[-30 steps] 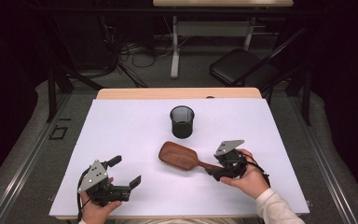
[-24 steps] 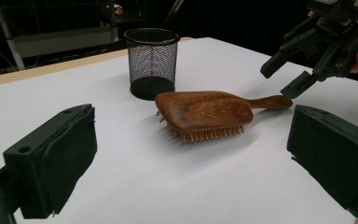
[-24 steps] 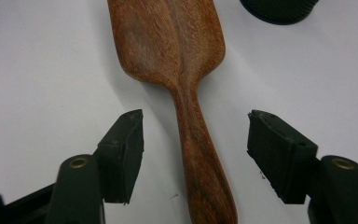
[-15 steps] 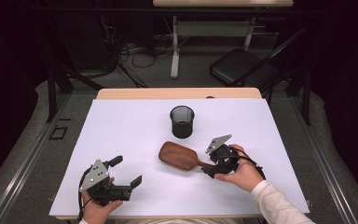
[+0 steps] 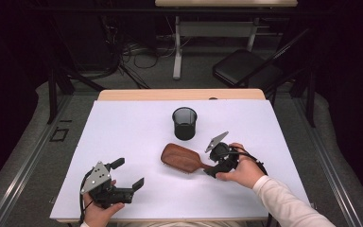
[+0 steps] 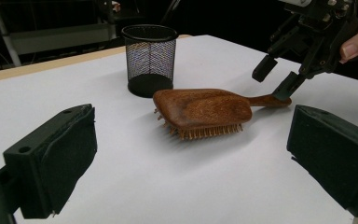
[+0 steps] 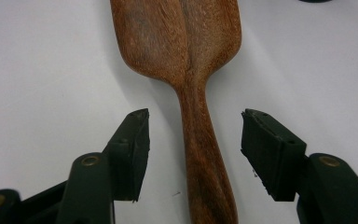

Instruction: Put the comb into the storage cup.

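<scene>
A brown wooden hairbrush (image 5: 182,158) lies bristles down on the white table (image 5: 132,123), its handle pointing right. My right gripper (image 5: 210,167) is open and tilted down over the handle end. In the right gripper view the handle (image 7: 200,140) runs between the two spread jaws of the right gripper (image 7: 195,144), with a gap on each side. My left gripper (image 5: 128,173) rests open near the front left edge, holding nothing. In the left gripper view it (image 6: 193,154) faces the brush (image 6: 205,109) and the right gripper (image 6: 279,77) beyond.
A black mesh cup (image 5: 184,123) stands upright just behind the brush head, also seen as the cup (image 6: 149,58) in the left gripper view. A black chair (image 5: 246,71) and desk legs stand on the floor beyond the table's far wooden edge (image 5: 179,94).
My right gripper has moved left and tipped down, so its open jaws now straddle the brush handle. The left gripper, the brush and the cup have stayed put.
</scene>
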